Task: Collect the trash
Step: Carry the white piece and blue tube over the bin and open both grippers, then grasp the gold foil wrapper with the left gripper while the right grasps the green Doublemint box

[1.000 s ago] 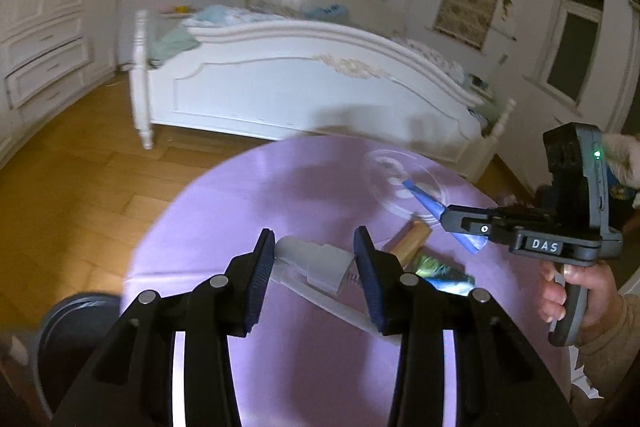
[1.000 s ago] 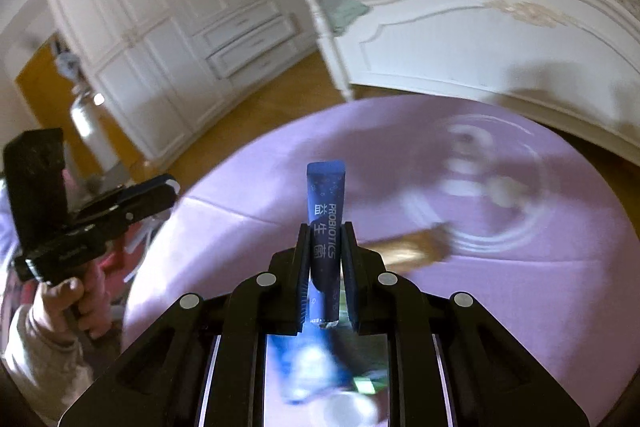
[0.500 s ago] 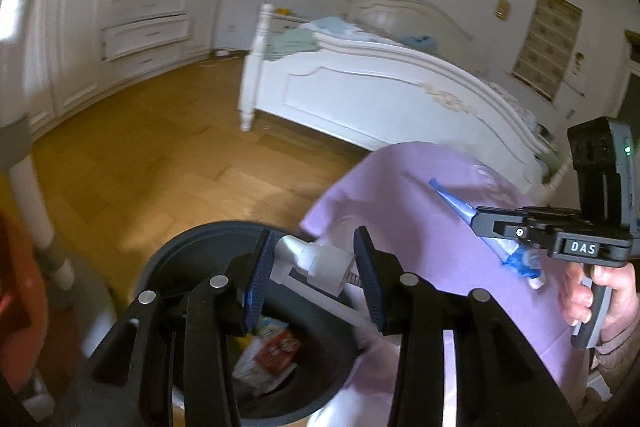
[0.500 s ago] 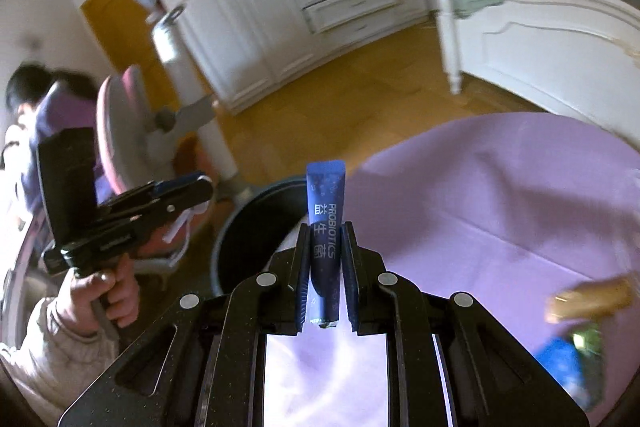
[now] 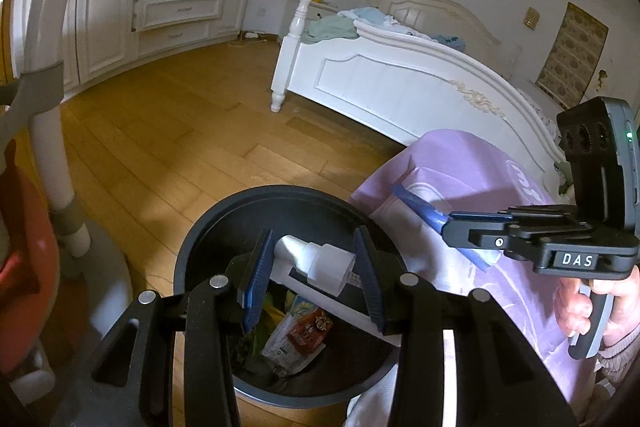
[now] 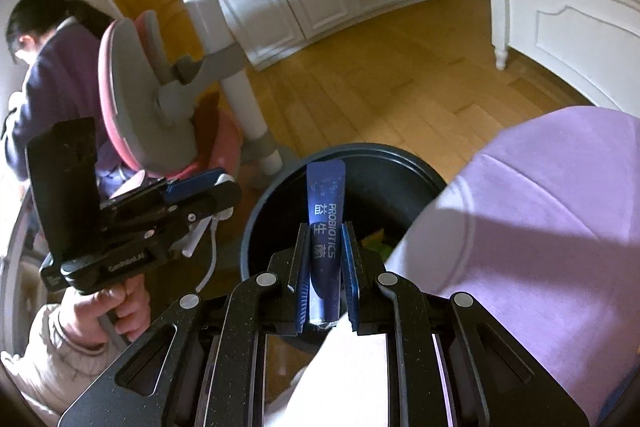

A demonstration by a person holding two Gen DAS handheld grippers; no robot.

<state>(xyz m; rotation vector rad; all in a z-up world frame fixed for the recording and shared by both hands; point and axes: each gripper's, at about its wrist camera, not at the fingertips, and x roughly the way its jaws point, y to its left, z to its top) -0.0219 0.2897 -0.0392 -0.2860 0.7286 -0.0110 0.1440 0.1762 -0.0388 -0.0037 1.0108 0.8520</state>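
Trash bin (image 5: 208, 251), round and dark, stands on the wooden floor (image 5: 168, 131) just beside the bench (image 5: 472, 163) draped in purple cloth; its near rim is cut off behind the gripper bodies in both views. Inside lie crumpled snack wrappers (image 5: 296, 339), their print too small to read, partly hidden by the fingers. The left gripper (image 5: 312, 275) hangs over the bin's mouth, its fingers (image 5: 254, 279) clenched on a white pump-top tube (image 5: 320, 265) whose lower end runs out of sight behind the right finger. The right gripper (image 6: 325, 267) is near the bin's edge, fingers (image 6: 349, 267) pressed tight on a blue probiotics toothpaste tube (image 6: 325, 215) that sticks up, its tail end hidden between the pads. A white bed (image 5: 400, 83) stands beyond.
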